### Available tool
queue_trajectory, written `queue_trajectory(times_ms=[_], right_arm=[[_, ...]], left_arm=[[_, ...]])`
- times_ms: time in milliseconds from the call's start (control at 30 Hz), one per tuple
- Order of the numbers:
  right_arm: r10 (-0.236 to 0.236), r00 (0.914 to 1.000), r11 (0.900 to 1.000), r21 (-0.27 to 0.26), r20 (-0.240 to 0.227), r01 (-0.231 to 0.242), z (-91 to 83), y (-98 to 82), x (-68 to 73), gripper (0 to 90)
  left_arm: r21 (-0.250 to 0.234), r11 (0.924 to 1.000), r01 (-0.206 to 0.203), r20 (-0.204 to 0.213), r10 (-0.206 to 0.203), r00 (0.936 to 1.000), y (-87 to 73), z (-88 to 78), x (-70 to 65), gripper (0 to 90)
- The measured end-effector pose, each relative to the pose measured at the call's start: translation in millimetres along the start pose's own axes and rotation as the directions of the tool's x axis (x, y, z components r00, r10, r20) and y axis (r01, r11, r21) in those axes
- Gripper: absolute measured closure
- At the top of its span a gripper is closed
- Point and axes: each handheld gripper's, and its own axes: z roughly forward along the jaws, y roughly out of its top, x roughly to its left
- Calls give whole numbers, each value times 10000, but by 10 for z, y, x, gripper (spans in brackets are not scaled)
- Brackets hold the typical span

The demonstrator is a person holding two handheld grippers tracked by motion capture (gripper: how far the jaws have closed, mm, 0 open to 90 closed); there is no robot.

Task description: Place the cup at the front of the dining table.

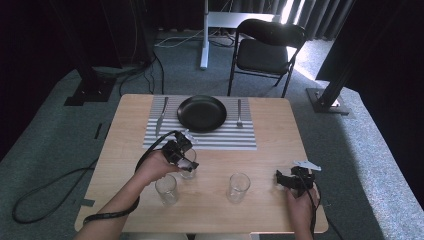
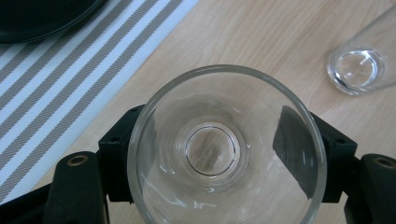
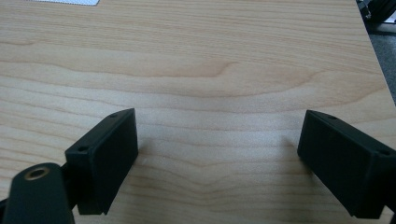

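Observation:
A clear drinking glass (image 2: 224, 154) stands between the jaws of my left gripper (image 2: 217, 149), which is shut on it; I look straight down into it. In the high view that glass (image 1: 189, 170) is just below the striped placemat (image 1: 200, 137), with the left gripper (image 1: 182, 157) over it. Two more empty glasses stand at the front, one at the left (image 1: 166, 189) and one at the middle (image 1: 238, 186). My right gripper (image 1: 282, 178) rests at the front right, open, with bare wood between its jaws (image 3: 219, 144).
A black plate (image 1: 201, 113) sits on the placemat with a knife (image 1: 161, 116) to its left and a fork (image 1: 239, 113) to its right. Another glass (image 2: 357, 70) shows at the upper right of the left gripper view. A black chair (image 1: 265, 50) stands beyond the table.

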Motion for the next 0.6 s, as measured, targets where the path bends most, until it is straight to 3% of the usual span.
queue_trajectory(times_ms=[300, 600], right_arm=[[-17, 10000, 10000, 0, 7, 17, 0, 0, -1, 117], [0, 10000, 10000, 7, 4, 0, 0, 0, 0, 117]], left_arm=[[-95, 9995, 298, -280, -301, 9992, 14, -69, 155, 288], [-368, 9941, 1022, -483, -1040, 9934, -33, -109, 339, 287]])
